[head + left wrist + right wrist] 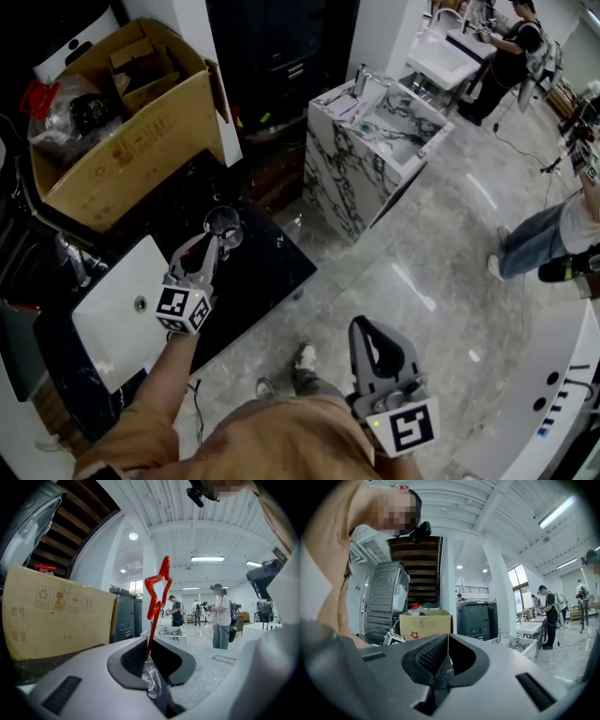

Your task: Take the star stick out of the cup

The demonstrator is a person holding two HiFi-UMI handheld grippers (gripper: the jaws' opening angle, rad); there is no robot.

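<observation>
A red star stick stands up between the jaws of my left gripper, which is shut on its thin stem. Its zigzag star top rises above the jaw tips. Below the jaws, the clear glass cup shows through the gap. In the head view the left gripper reaches over the cup, which stands on the black counter. My right gripper hangs low at the right over the floor, away from the counter. Its jaws are shut with nothing between them.
A large cardboard box with clutter sits at the counter's back left. A white sink with a faucet lies left of the cup. A marble-patterned sink unit stands beyond. People are at the right.
</observation>
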